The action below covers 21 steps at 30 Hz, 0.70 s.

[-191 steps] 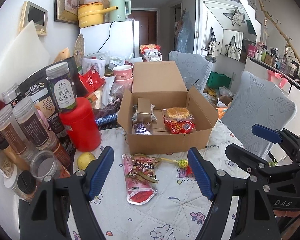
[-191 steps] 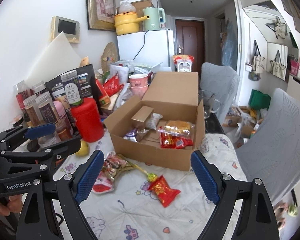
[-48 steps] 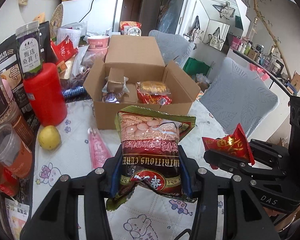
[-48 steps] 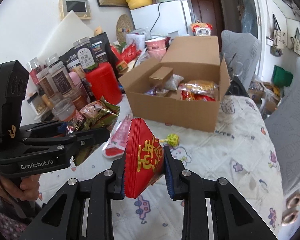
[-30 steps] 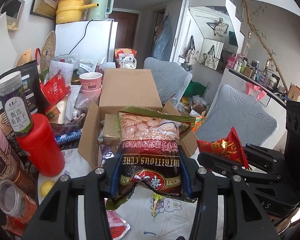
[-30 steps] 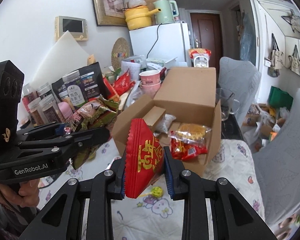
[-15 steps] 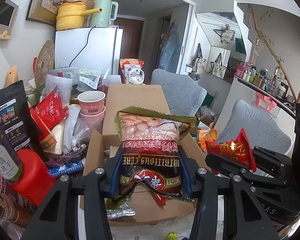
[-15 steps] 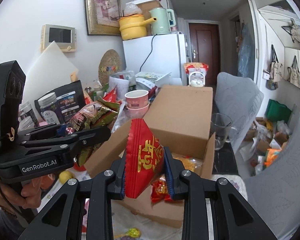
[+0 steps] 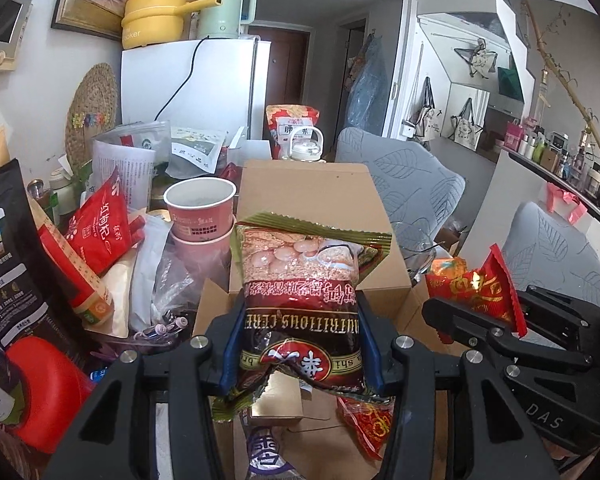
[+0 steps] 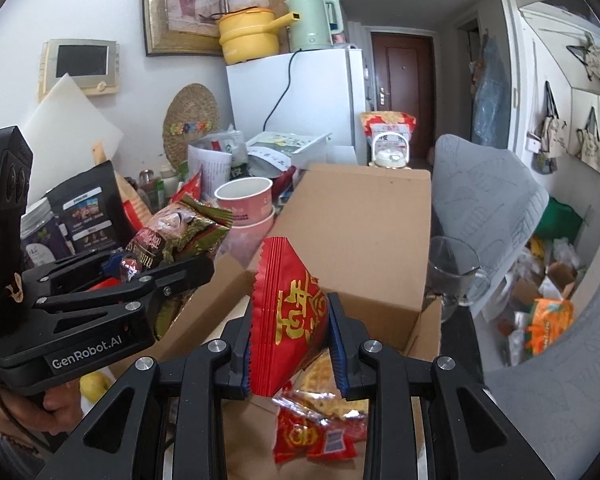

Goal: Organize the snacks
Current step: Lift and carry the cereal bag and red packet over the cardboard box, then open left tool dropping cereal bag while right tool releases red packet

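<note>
Your left claw [image 9: 298, 340] is clamped on a cereal packet [image 9: 304, 304], fingers level, pointing toward 12 o'clock. Your right claw [image 10: 290, 344] pinches a red sachet [image 10: 288, 316] upright. In the right wrist view, your left hand [image 10: 56, 404] grips its handle at 8 o'clock.
</note>
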Available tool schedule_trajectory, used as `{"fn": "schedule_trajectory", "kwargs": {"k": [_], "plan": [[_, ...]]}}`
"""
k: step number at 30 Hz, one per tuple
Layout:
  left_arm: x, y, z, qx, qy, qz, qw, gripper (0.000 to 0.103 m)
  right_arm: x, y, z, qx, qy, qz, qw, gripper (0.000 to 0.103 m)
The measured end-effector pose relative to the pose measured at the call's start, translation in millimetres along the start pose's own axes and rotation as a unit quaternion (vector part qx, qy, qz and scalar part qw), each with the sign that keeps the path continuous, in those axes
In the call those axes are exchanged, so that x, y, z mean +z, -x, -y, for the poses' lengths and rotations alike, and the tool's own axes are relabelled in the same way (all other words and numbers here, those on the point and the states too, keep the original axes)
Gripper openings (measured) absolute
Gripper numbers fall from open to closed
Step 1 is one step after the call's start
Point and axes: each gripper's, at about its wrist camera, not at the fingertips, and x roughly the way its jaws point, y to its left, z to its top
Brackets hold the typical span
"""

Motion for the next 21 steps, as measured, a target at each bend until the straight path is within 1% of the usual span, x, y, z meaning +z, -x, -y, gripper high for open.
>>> {"fn": "schedule_trajectory", "kwargs": {"k": [5,9,12,14,18,21], "plan": [[-8.3,-31.2,-5.4,0.017,-0.004,-0.029,0.9994,0.048,-1.1,-26.2,8.8,-0.015,-0.003,-0.023,1.0,0.029],[-13.2,-50.5,-5.7,0.012,-0.007,-0.059,0.9982,0.048,-5.0,-42.6,18.5,-0.002,-0.019,-0.042,0.999,0.029],[-18.3,-63.6,-5.5,0.026,-0.015,-0.079,0.9964,0.048,-8.4,-53.2,27.3,0.016,-0.042,-0.058,0.997,0.029],[-22.2,-72.9,-7.7,0.029,-0.011,-0.097,0.9948,0.048,-10.0,-62.5,28.3,0.011,-0.042,-0.077,0.996,0.029],[-29.2,-87.0,-8.1,0.039,-0.015,-0.121,0.9919,0.048,-15.1,-75.7,29.4,-0.006,-0.038,-0.095,0.995,0.029],[-33.1,-89.5,-4.6,0.049,-0.026,-0.122,0.991,0.048,-18.2,-83.6,29.4,-0.019,-0.034,-0.106,0.994,0.029]]}}
